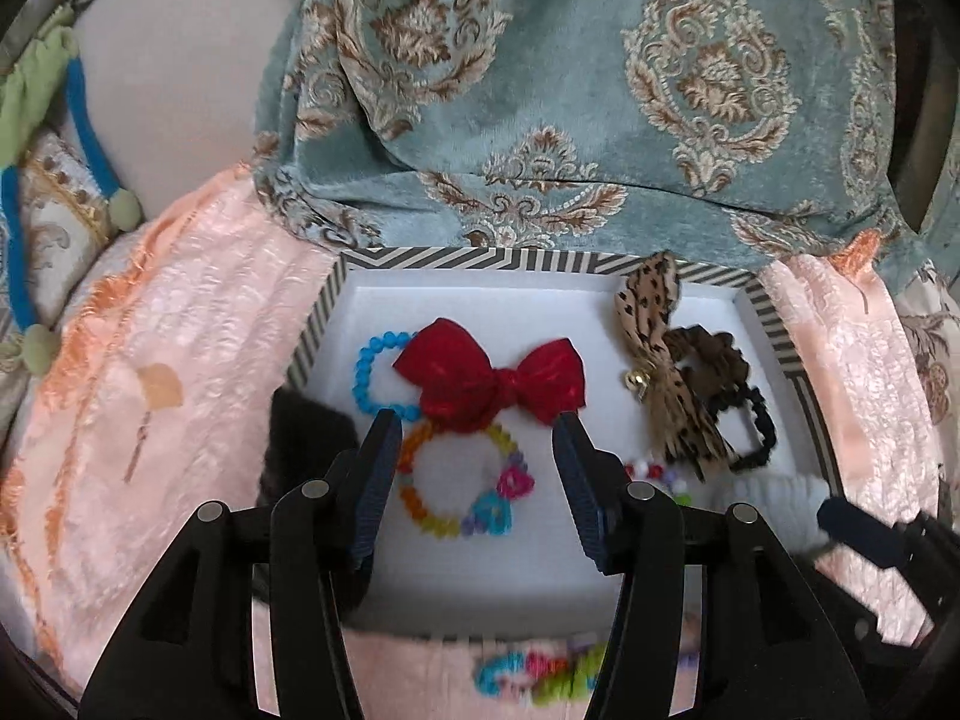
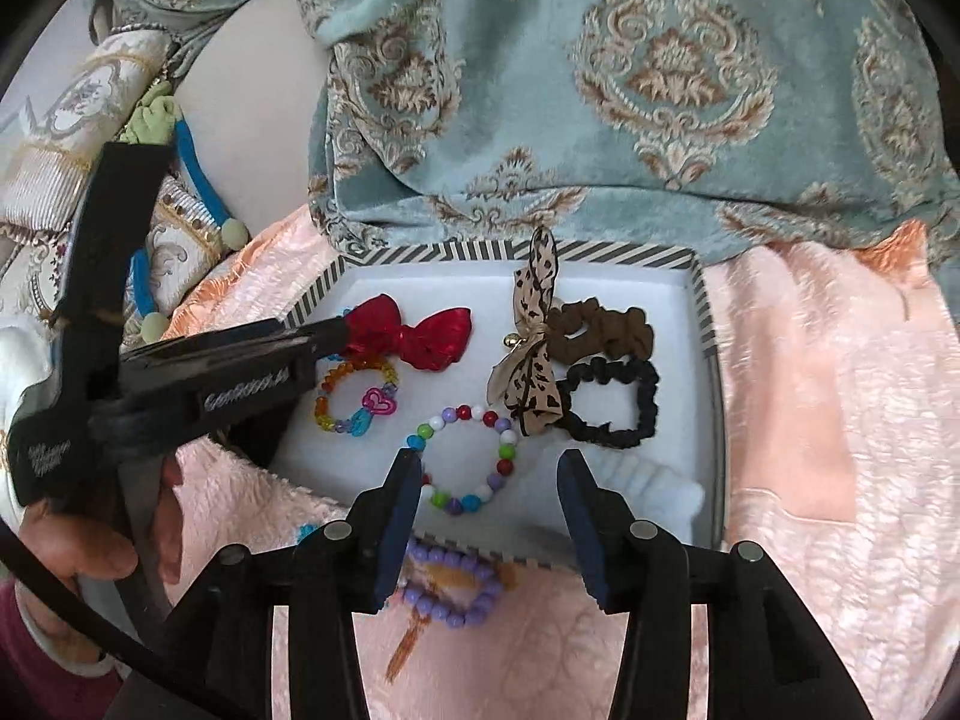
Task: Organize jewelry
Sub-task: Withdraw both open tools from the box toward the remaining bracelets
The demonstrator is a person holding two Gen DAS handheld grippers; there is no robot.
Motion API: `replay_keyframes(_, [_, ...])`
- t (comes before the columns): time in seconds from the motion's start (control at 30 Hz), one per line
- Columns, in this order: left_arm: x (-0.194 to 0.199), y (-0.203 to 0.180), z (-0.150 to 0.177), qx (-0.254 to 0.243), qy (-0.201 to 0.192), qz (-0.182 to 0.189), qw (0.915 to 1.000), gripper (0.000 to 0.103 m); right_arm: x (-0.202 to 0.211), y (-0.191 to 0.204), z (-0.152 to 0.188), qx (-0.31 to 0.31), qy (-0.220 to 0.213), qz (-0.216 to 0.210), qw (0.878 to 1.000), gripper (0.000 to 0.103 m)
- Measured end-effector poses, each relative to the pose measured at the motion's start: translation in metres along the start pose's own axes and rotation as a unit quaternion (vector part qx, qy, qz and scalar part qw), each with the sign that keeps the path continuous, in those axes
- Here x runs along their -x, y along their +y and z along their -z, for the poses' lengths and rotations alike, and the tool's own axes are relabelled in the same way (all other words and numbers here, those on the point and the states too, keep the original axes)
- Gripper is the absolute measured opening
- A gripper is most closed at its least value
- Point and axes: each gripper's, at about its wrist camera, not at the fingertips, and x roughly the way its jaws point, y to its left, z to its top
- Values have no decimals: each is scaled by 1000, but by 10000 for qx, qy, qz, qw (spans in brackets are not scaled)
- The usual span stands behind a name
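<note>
Tray (image 2: 708, 324): three bead bracelets, two scrunchies, two bows; left claw (image 1: 477, 423), right claw (image 2: 489, 465) released, empty.

Both wrist cams close, angled down, share tray (image 1: 774, 324).

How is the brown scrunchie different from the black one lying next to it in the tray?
The brown scrunchie looks thicker and bunched, its hole nearly closed; the black scrunchie is thinner, with a wide open centre. The brown one lies nearer the tray's far edge, the black one closer to the cameras. Both are ruffled fabric loops and touch each other.
</note>
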Motion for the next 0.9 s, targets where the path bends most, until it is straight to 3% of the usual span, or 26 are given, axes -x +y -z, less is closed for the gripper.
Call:
replay_keyframes(0.5, [81, -4, 53, -9, -593, -261, 9979, 52, 58, 20, 20, 150, -366, 178, 9991, 47])
replay_keyframes(0.67, [99, -7, 67, -98, -737, -371, 9965, 52, 72, 22, 27, 148, -451, 219, 9986, 57])
replay_keyframes(0.9, [117, -10, 81, -152, -825, -402, 9957, 52, 90, 26, 36, 212, -550, 256, 9979, 58])
